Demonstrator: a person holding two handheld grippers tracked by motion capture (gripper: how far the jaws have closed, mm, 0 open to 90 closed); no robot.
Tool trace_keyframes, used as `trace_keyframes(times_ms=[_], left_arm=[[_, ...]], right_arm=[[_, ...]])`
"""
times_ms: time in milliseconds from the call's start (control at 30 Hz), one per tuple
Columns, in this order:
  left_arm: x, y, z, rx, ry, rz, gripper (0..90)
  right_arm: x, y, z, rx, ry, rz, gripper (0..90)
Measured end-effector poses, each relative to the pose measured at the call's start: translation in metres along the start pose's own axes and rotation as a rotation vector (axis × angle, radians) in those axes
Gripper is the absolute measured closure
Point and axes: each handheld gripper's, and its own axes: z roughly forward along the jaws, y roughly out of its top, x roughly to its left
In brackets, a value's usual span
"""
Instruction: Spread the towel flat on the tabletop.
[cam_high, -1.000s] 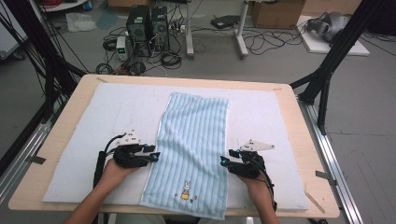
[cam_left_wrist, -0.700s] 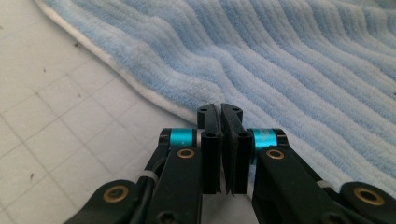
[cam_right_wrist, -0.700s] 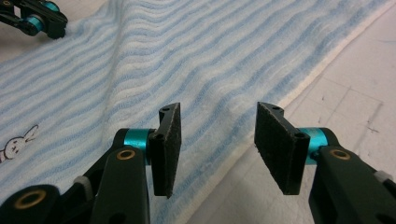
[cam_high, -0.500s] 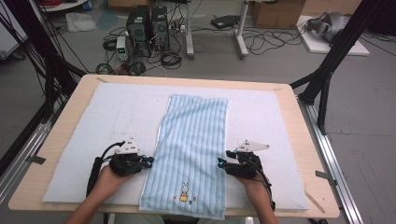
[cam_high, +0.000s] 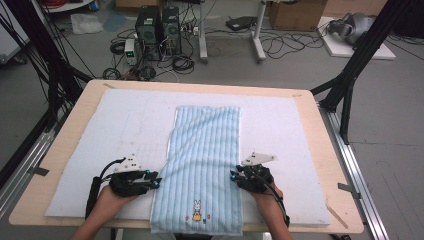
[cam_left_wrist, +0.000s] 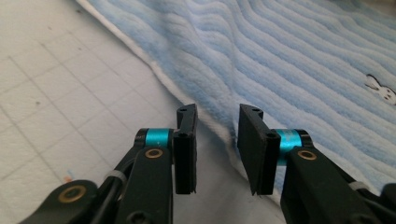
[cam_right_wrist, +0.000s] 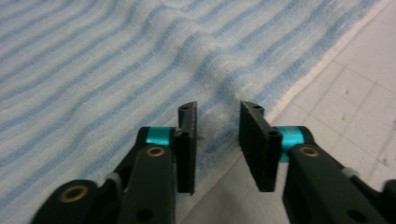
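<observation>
The striped towel (cam_high: 205, 165) lies flat and lengthwise on the white mat (cam_high: 100, 150), near end at our table edge (cam_high: 65, 220), rabbit print toward us. Our left gripper (cam_high: 156, 182) sits at its left border, jaws narrowly parted and just reopening, the hem (cam_left_wrist: 224, 135) between them but apparently unpinched. Our right gripper (cam_high: 234, 177) sits at the right border, jaws just closing around a raised ridge of cloth (cam_right_wrist: 217, 100); we cannot tell if the pads bite yet. Towel spread; folding or lifting not yet begun, we judge.
</observation>
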Motion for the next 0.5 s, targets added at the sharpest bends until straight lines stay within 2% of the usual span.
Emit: trace_keyframes(times_ms=[33, 100, 200, 267, 400, 433, 467, 500], left_arm=[[0.002, 0.000, -0.001, -0.009, 0.006, -0.004, 65.0], [0.004, 0.002, -0.003, -0.031, 0.025, -0.008, 62.4], [0.006, 0.004, -0.007, -0.064, 0.052, -0.016, 59.6], [0.008, 0.005, -0.008, -0.080, 0.057, -0.028, 58.3], [0.012, 0.010, -0.005, -0.087, 0.056, -0.045, 55.0], [0.012, 0.011, -0.004, -0.088, 0.059, -0.044, 54.8], [0.012, 0.012, -0.003, -0.096, 0.059, -0.050, 53.6], [0.012, 0.013, -0.003, -0.097, 0.059, -0.049, 52.7]], right_arm=[[0.000, 0.000, -0.001, 0.002, -0.003, -0.013, 81.0], [0.000, 0.000, -0.001, 0.013, 0.010, -0.003, 86.2], [0.002, 0.002, -0.005, 0.052, 0.006, -0.039, 88.0], [0.002, 0.001, -0.011, 0.088, 0.011, -0.068, 87.9], [-0.003, -0.006, -0.021, 0.108, 0.028, -0.073, 87.5], [-0.002, -0.007, -0.023, 0.110, 0.019, -0.088, 86.7], [-0.001, -0.008, -0.024, 0.107, 0.018, -0.110, 82.9], [-0.002, -0.009, -0.025, 0.094, 0.024, -0.110, 75.2]])
